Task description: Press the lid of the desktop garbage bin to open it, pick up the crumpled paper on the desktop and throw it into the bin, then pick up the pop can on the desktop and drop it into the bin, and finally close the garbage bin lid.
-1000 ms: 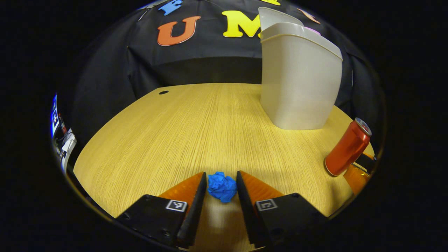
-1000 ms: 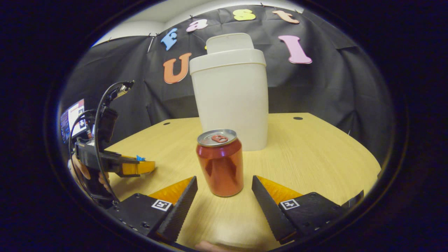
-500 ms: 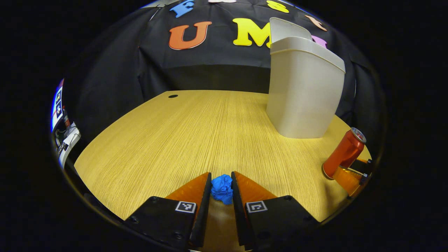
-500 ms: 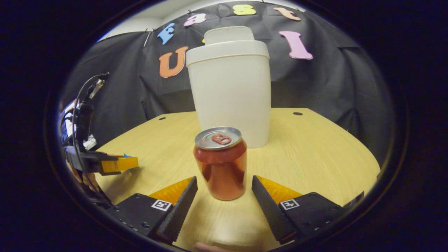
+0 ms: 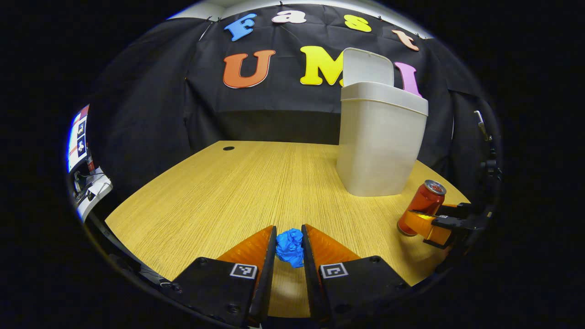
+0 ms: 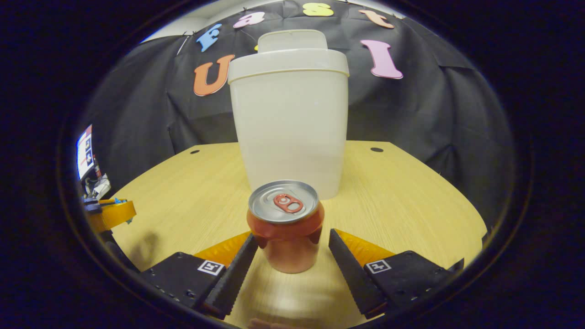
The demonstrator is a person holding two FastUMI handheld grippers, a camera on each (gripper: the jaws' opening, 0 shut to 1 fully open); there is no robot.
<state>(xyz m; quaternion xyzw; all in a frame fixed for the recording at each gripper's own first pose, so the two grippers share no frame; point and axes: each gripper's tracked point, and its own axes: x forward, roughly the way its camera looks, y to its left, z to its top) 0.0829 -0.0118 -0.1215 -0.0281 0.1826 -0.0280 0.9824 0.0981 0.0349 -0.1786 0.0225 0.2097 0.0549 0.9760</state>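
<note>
Left gripper (image 5: 289, 249) clenched on the blue crumpled paper ball (image 5: 289, 246); right gripper (image 6: 289, 260) released, its fingers flanking the upright red aluminium pop can (image 6: 285, 225) before the open-lidded white plastic bin (image 6: 289, 119) on the wooden tabletop (image 5: 237, 192).

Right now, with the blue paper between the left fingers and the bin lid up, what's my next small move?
Probably lift the left gripper and carry the crumpled paper toward the bin. Its fingers look closed on the paper, and the lid stands open. The right gripper sits open around the can, which should wait its turn.
</note>
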